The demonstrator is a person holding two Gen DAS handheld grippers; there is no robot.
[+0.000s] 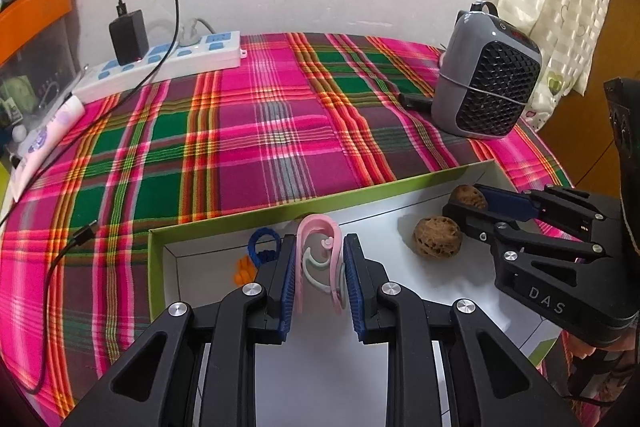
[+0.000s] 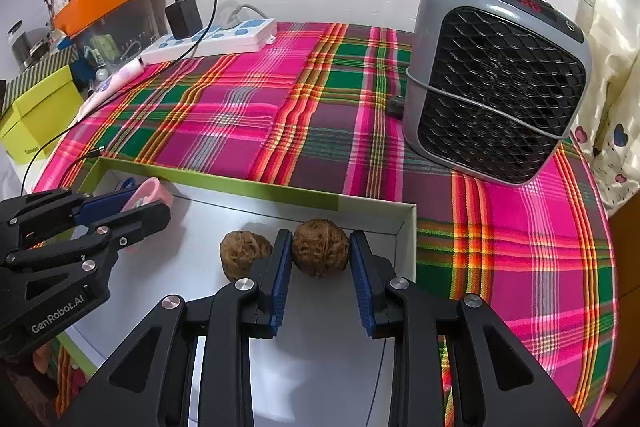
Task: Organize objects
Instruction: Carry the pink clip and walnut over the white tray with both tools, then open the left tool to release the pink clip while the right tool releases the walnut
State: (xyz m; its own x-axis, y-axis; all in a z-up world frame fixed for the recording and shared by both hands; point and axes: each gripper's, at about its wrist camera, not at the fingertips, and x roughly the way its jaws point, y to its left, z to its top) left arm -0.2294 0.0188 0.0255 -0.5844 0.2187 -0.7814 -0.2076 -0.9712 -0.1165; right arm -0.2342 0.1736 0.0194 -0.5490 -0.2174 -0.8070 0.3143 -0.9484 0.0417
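Observation:
A shallow box with green walls (image 1: 280,213) and a white floor lies on the plaid cloth. My left gripper (image 1: 319,251) is over its left part, shut on a pink clip (image 1: 318,259). A blue cord loop (image 1: 262,247) and a small orange piece (image 1: 245,273) lie just left of it. My right gripper (image 2: 320,247) is over the box's right corner (image 2: 406,223), its blue pads on both sides of a walnut (image 2: 320,247) that rests on the floor. A second walnut (image 2: 242,253) lies just left of it, also in the left wrist view (image 1: 437,237).
A grey fan heater (image 2: 496,83) stands at the back right of the table. A white power strip (image 1: 160,65) with a black charger (image 1: 128,37) and a trailing cable (image 1: 80,235) lies at the back left. A white tube (image 1: 48,139) lies at the left edge.

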